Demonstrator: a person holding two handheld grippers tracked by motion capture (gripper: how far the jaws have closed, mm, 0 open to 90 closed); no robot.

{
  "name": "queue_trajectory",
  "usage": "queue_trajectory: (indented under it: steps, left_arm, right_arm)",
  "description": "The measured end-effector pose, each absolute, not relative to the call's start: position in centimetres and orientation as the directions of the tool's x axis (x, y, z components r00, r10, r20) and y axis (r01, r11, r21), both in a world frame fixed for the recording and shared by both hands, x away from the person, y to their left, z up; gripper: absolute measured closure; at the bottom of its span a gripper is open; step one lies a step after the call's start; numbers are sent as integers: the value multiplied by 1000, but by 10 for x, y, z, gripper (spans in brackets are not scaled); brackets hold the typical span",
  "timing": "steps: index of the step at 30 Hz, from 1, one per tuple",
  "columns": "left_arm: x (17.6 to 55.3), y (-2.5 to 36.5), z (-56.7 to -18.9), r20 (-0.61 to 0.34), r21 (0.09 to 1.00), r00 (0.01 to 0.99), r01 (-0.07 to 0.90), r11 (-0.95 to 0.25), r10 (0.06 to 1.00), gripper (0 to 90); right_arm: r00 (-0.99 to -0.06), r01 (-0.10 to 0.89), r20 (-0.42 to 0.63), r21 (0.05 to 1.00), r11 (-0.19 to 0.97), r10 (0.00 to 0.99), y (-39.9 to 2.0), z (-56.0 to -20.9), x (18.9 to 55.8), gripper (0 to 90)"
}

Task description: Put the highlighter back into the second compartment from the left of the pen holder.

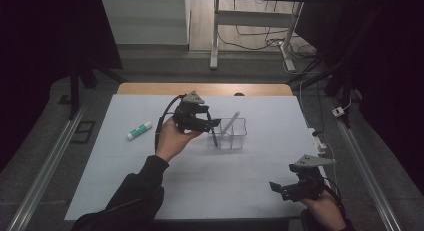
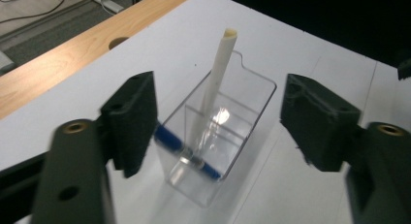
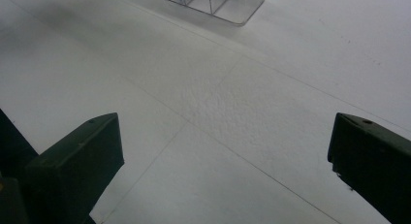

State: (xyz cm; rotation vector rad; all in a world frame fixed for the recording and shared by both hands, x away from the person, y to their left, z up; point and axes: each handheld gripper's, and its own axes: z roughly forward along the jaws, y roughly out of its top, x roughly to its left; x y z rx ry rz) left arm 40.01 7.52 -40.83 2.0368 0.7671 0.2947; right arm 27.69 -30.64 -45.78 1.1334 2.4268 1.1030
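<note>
Grippers sit well apart in the high view. The left gripper (image 1: pixel 212 123) hangs over the near-left end of a clear divided box (image 1: pixel 228 133) on the white table cover (image 1: pixel 150 186), its tips just above a blue pen (image 1: pixel 214 137) that leans in the box's left compartment. A white pen (image 1: pixel 230 123) slants up out of the box just beyond those tips. A glue stick (image 1: pixel 139 130) lies well off to this gripper's other side. The right gripper (image 1: pixel 278 188) rests low near the table's front edge, far from the box, with nothing between its jaws.

Left gripper view: the left gripper (image 2: pixel 218 124) stands wide open and grips nothing. The clear divided box (image 2: pixel 219 141) lies straight ahead between the jaws, the blue pen (image 2: pixel 186 151) slanting across its near compartment close to one jaw, the white pen (image 2: pixel 213 83) rising behind it.

Right gripper view: the right gripper (image 3: pixel 225 151) is spread wide over bare cover, empty, and the box (image 3: pixel 218 2) sits far ahead of it.
</note>
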Motion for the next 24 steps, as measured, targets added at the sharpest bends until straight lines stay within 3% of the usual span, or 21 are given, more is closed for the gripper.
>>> queue_trajectory:
  steps: [7, 24]
  left_arm:
    - [397, 97, -417, -104, 797, 759, 449, -403, 642, 144]
    - [384, 144, -441, -164, 771, 700, 530, -352, 695, 26]
  right_arm:
    - [-668, 554, 89, 722, 414, 739, -306, -458, 277, 0]
    - [-667, 554, 84, 721, 416, 740, -306, -458, 277, 0]
